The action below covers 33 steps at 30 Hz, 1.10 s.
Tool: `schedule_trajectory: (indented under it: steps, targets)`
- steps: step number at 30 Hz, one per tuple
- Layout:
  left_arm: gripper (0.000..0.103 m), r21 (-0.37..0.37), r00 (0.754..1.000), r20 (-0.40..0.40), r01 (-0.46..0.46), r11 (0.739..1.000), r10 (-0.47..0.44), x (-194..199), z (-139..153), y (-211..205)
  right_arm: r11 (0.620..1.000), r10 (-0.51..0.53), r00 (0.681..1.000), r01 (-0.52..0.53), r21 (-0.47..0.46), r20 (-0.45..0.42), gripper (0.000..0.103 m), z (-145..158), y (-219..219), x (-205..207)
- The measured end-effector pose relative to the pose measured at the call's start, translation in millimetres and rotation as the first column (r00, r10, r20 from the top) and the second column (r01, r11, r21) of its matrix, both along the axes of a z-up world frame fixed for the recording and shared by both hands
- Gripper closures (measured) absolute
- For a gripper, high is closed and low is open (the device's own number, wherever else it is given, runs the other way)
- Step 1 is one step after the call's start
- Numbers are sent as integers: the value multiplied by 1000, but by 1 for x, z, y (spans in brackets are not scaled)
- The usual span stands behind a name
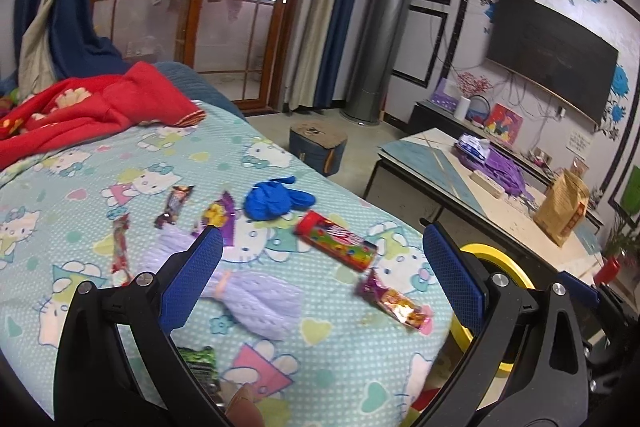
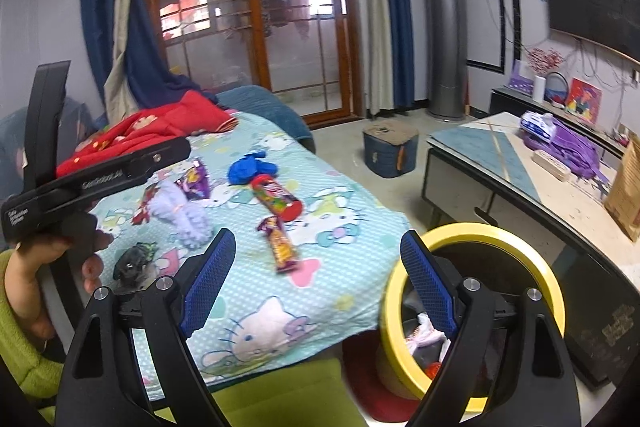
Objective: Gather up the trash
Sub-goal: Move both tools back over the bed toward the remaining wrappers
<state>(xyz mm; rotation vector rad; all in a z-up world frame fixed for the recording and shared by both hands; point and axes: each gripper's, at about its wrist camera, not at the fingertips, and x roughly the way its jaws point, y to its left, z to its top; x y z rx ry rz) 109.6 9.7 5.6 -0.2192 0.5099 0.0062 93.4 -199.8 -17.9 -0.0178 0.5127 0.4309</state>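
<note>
While both grippers are hovering over the bed, neither is gripping anything. The left gripper (image 1: 322, 259) is standing with its blue pads wide apart, empty space between them, and the right gripper (image 2: 318, 263) is likewise spread wide with nothing between its pads.

Directly ahead of the left gripper, a red candy tube (image 1: 336, 240) is lying on the cartoon-print sheet (image 1: 120, 163), with a crumpled blue glove (image 1: 276, 198) just beyond it. A pink-and-gold wrapper (image 1: 396, 301) is lying inside the span of its fingers, nearer the right pad. A lilac knitted item (image 1: 256, 301) is resting beside the left pad, and further wrappers (image 1: 176, 205) are scattered past it.

Under the right gripper's right finger, a yellow-rimmed bin (image 2: 476, 235) is standing on the floor beside the bed, already holding some rubbish. Off to that gripper's left, a hand (image 2: 48, 267) in a green sleeve is holding the other tool.
</note>
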Motion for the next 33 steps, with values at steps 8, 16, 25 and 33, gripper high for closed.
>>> schedule_trajectory:
  steps: [8,16,25,33]
  targets:
    - [11,-26,997,-21,-79,997,79,-2,-4,32,997,76,997,-76,-15,-21,20,0,35,5]
    - [11,-62,987,-63,-154,986,150,-1,-11,71,994,107,994,-108,-10,-32,20,4,64,22]
    - [11,-106,966,-112,-243,964,232,-4,-25,119,994,101,991,-104,-27,-83,20,-9,81,46]
    - [11,-118,945,-179,-296,948,273,-1,-48,148,995,76,987,-85,-58,-142,21,-34,88,72]
